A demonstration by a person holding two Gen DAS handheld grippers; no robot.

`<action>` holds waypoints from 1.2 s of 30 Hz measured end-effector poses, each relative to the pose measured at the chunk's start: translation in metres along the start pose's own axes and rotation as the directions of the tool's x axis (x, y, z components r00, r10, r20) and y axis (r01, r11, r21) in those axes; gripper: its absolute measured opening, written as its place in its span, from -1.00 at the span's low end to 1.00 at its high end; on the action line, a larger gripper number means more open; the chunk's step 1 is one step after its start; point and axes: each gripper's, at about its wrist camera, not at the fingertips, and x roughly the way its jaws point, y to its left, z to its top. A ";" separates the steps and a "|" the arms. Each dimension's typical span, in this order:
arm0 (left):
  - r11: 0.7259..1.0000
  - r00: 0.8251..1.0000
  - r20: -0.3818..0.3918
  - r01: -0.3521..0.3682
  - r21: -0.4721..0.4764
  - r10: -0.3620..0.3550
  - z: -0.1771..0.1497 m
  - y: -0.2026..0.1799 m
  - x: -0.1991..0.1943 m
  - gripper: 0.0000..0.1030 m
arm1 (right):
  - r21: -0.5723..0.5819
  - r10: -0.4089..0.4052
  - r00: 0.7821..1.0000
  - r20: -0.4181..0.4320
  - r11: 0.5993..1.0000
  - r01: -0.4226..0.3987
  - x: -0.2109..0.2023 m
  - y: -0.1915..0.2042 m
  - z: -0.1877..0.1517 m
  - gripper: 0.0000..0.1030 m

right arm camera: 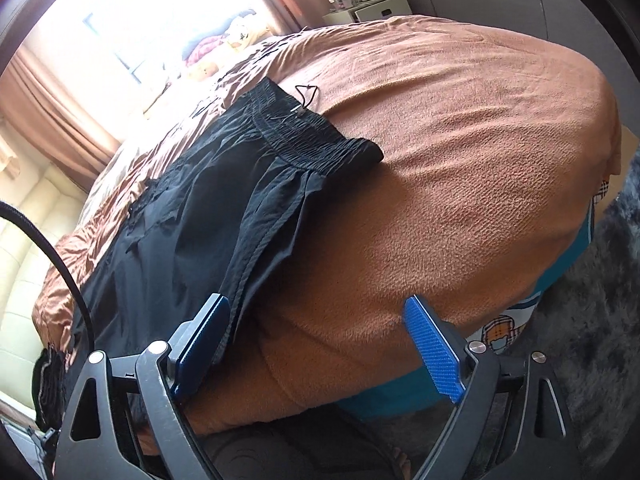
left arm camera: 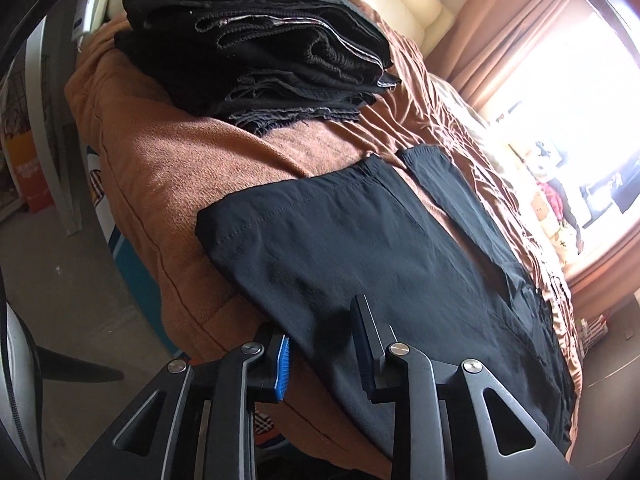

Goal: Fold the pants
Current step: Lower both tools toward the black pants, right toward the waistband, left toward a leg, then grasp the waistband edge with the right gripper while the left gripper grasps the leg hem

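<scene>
- Pants point(left arm camera: 352, 248): thin black woven cloth, laid flat on the bed at frame centre; gathered elastic waistband point(right arm camera: 316, 140) at upper centre of the right view.
- Blanket point(left arm camera: 160, 168): orange-brown, fuzzy nap.
- Stack of folded dark clothes point(left arm camera: 256, 48): upper left.
- Left gripper point(left arm camera: 326, 354): fingers narrow, the pants' edge between them, pads not visibly pressing.
- Right gripper point(right arm camera: 324, 348): fingers wide; blue ribbed pads, the left one at the pants' hem.
</scene>
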 end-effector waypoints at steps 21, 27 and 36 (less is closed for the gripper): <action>0.998 1.000 0.018 0.023 0.054 -0.024 0.042 -0.019 0.001 -0.82 | -0.017 0.084 0.994 -0.069 0.996 -0.085 0.053 0.015 0.052 -0.91; 0.994 0.998 0.042 0.052 0.092 -0.056 0.062 -0.041 -0.009 -0.84 | -0.028 0.124 0.992 -0.013 0.992 -0.124 0.030 0.035 0.071 -0.96; 0.985 0.993 0.066 0.087 0.147 -0.097 0.097 -0.081 -0.020 -0.85 | -0.066 0.159 0.987 -0.024 0.985 -0.160 0.016 0.049 0.099 -0.96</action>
